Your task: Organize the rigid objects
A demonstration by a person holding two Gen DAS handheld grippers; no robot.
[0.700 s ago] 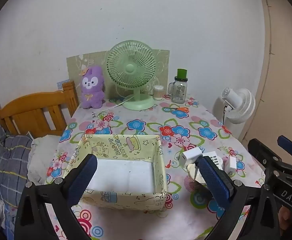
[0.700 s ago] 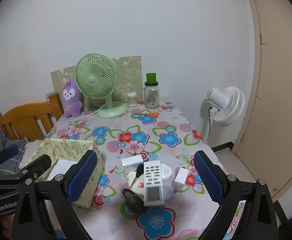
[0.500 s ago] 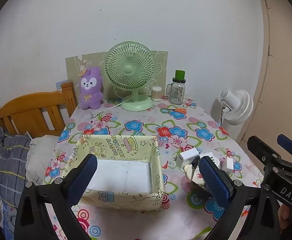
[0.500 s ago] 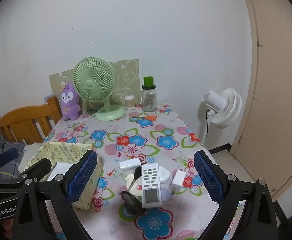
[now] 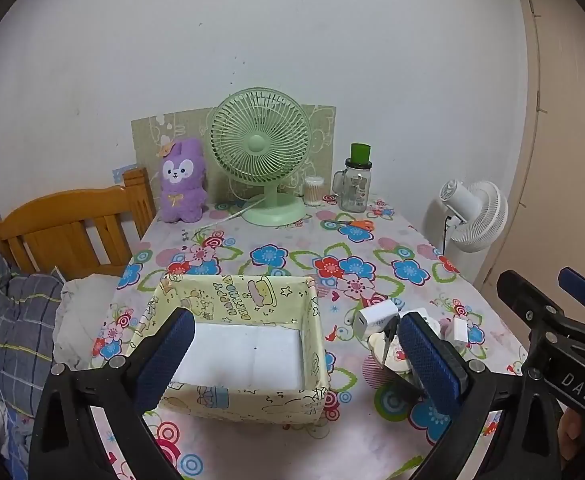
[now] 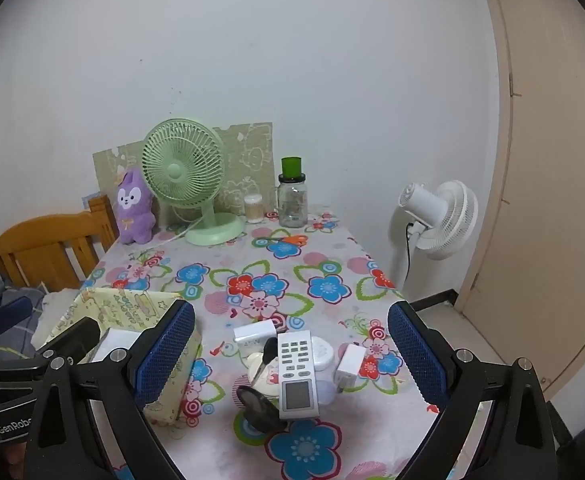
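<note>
I hold my left hand-held gripper (image 5: 292, 354) with its jaws wide and empty over the yellow cartoon-print box (image 5: 244, 344), which sits on the near left of the flowered worktop (image 6: 276, 264) with nothing in it but a white liner. My right hand-held gripper (image 6: 290, 354) is just as wide and empty, hanging above the small heap just right of the box: a white remote control (image 6: 297, 374) lying on top, a white charger block (image 6: 254, 336) behind it, a smaller white adapter (image 6: 350, 364) to the right, and a black-handled piece (image 6: 258, 404) I cannot name. I judge the remote light, stiff and smooth-sided, so it may slip; I would pinch it across its narrow width near the middle. The charger is blocky and should grip squarely on its flat faces.
</note>
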